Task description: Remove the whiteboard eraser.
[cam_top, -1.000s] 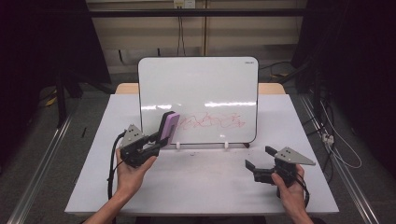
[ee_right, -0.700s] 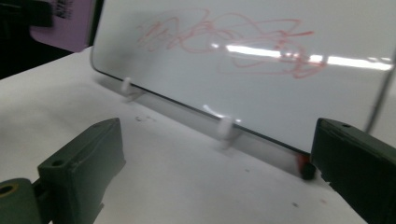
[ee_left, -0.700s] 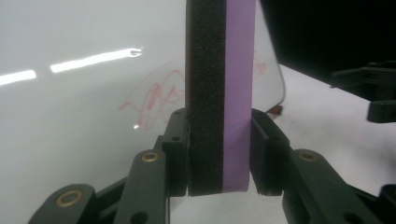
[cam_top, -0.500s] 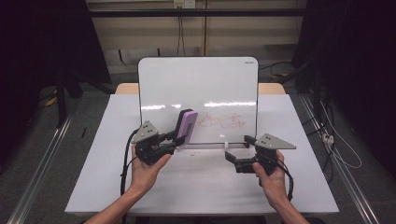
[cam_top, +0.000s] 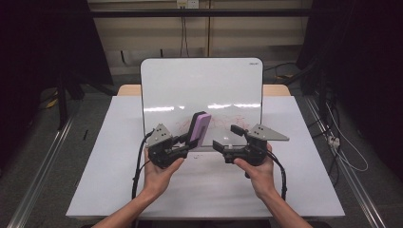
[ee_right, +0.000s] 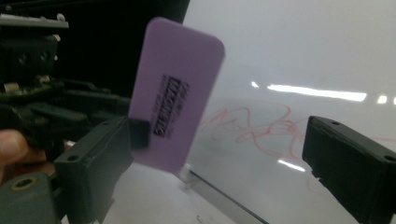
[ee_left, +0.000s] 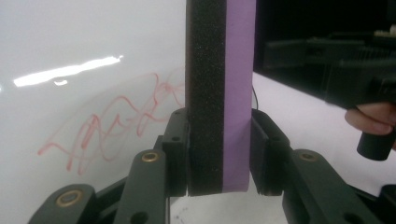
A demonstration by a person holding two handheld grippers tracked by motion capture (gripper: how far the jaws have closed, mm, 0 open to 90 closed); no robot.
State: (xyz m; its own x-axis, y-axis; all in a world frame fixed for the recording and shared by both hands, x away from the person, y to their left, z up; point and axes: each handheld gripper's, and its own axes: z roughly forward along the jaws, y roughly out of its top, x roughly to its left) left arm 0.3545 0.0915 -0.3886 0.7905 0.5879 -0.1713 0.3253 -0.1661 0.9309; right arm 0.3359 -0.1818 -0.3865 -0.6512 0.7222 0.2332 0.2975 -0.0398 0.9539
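A white board (cam_top: pixel 199 85) stands upright at the middle of the table, with a red scribble (cam_top: pixel 223 124) low on its face. My left gripper (cam_top: pixel 190 142) is shut on a purple eraser (cam_top: pixel 199 129) with a black felt side, held upright just in front of the scribble (ee_left: pixel 116 126). In the left gripper view both pads clamp the eraser (ee_left: pixel 219 93). My right gripper (cam_top: pixel 225 137) is raised close to the right of the eraser. Its jaws have just been closing a little but stand wide apart (ee_right: pixel 224 144), nothing gripped; the eraser (ee_right: pixel 175 98) lies beyond its left jaw.
The white table (cam_top: pixel 119 166) carries the board on small white feet (ee_right: pixel 186 172). Dark floor, metal rails and cables surround the table. Cables trail from both grippers toward the person's side.
The left gripper has carried the eraser rightward along the board to the scribble. The right gripper has come up from the table's right front toward the board's middle.
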